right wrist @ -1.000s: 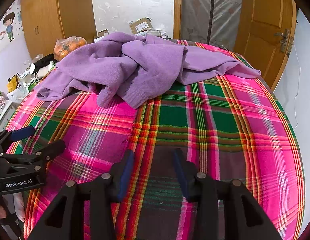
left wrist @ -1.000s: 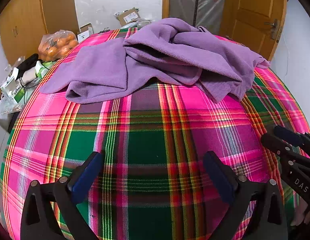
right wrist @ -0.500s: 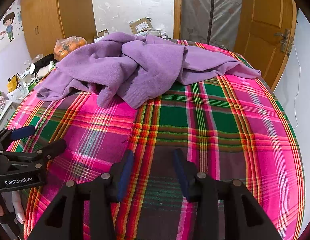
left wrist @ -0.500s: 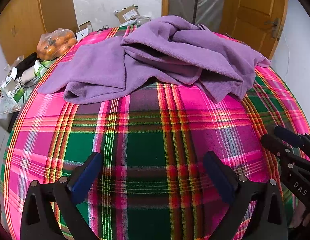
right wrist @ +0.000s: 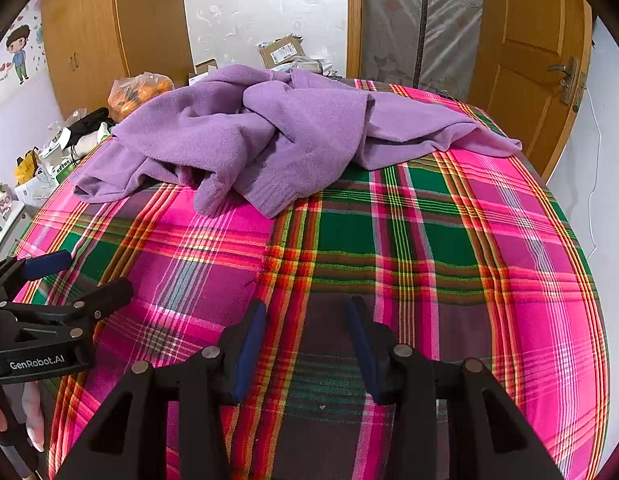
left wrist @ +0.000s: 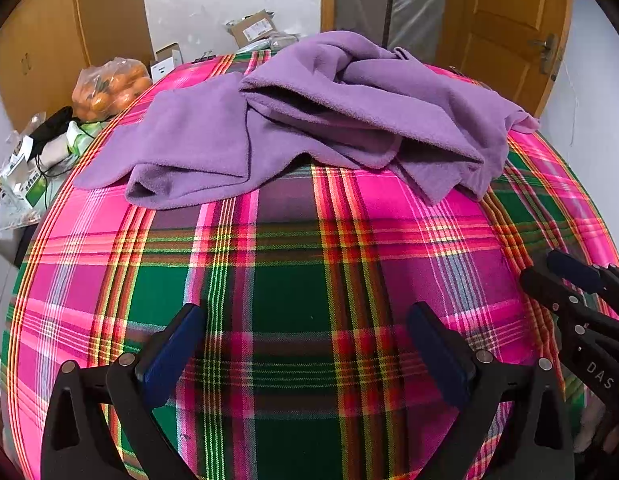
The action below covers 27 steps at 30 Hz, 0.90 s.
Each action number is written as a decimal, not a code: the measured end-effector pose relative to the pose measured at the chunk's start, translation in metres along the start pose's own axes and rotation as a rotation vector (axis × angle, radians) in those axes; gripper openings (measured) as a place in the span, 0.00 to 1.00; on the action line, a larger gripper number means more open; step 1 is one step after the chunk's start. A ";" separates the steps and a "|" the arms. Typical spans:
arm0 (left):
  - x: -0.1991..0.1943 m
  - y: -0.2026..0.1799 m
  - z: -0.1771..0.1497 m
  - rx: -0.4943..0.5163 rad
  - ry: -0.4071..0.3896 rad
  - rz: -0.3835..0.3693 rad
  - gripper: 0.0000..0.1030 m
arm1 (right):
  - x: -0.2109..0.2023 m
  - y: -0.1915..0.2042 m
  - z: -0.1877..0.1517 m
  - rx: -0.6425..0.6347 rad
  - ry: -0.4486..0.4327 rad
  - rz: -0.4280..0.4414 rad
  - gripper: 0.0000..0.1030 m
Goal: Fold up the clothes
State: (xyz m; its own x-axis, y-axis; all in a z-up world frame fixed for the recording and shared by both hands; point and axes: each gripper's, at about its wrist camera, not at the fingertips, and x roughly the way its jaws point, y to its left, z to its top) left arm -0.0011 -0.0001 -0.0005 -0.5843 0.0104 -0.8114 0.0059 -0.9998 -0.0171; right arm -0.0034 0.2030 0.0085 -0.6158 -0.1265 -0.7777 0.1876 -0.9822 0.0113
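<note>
Both tongs hang over the near end of the bed with nothing between their pads: the left gripper [left wrist: 305,344] stands wide, the right gripper [right wrist: 305,344] noticeably narrower but plainly parted. Neither touches the plaid blanket [left wrist: 293,292] below, as far as I can tell. The purple sweater [left wrist: 309,120] lies in a rumpled heap at the far end, well apart from both tools, one sleeve trailing left and another part running off to the right edge.

Very little has changed over the last second. The sweater keeps the same creases and the same spot, and the right tongs look no wider or narrower than before. From the left tongs' view the heap has only drifted a touch, so that tool may have tipped slightly and nothing more.

My reading: folding has not begun. The garment is still bunched, so it wants spreading flat first, and both tools must travel to the far end to reach it.
</note>
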 end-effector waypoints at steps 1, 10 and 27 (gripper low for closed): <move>0.000 0.000 0.000 0.000 0.000 0.000 0.99 | 0.000 0.000 0.000 0.000 0.000 0.000 0.42; 0.000 -0.002 0.000 -0.002 -0.004 0.006 0.99 | 0.000 0.001 0.000 -0.003 0.000 -0.002 0.42; -0.004 0.006 -0.004 0.031 -0.010 -0.034 0.96 | 0.003 0.004 0.001 -0.023 0.009 0.070 0.71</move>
State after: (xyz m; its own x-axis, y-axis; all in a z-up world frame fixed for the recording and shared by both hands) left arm 0.0048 -0.0058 0.0006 -0.5921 0.0445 -0.8046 -0.0393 -0.9989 -0.0264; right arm -0.0049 0.1990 0.0069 -0.5936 -0.1933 -0.7812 0.2471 -0.9676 0.0517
